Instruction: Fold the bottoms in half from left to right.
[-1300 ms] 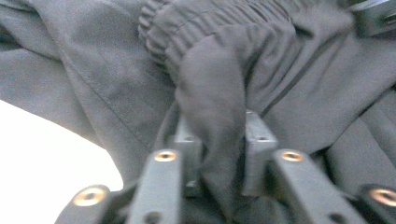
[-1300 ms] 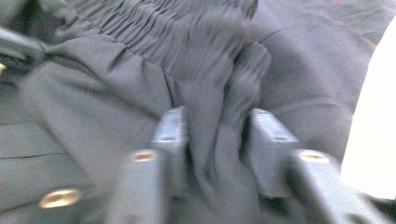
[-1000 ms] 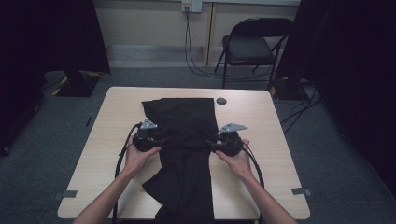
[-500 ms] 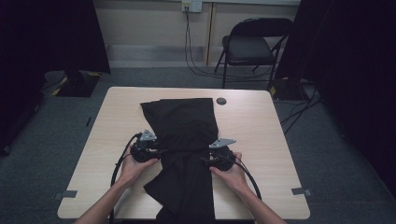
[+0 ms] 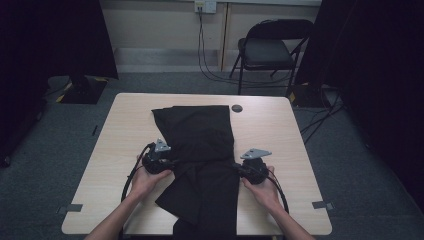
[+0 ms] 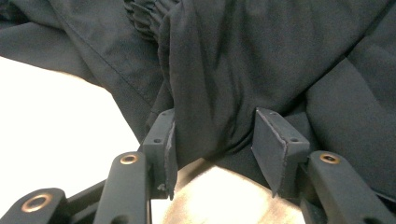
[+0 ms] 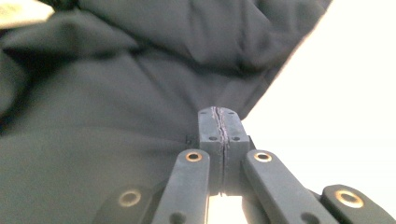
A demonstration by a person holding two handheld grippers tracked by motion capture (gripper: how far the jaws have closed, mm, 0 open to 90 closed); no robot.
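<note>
A black garment (image 5: 200, 135) lies lengthwise down the middle of the light wooden table (image 5: 125, 125), with its near end hanging over the front edge. My left gripper (image 5: 172, 163) is at the garment's left edge. In the left gripper view its jaws (image 6: 215, 140) stand apart and have just been opening, with a loose fold of the garment (image 6: 224, 70) between them. My right gripper (image 5: 236, 169) is at the garment's right edge. Its jaws (image 7: 219, 116) have just closed and pinch the rim of the garment (image 7: 116, 93), which puckers towards the tips.
A small dark round disc (image 5: 236, 108) sits on the table at the garment's far right corner. A folding chair (image 5: 270, 50) and cables (image 5: 210, 70) are on the floor beyond the table. Bare wood lies on both sides of the garment.
Both hands have come nearer to the table's front edge. The right gripper moved in against the cloth, then drew back a little to the right.
</note>
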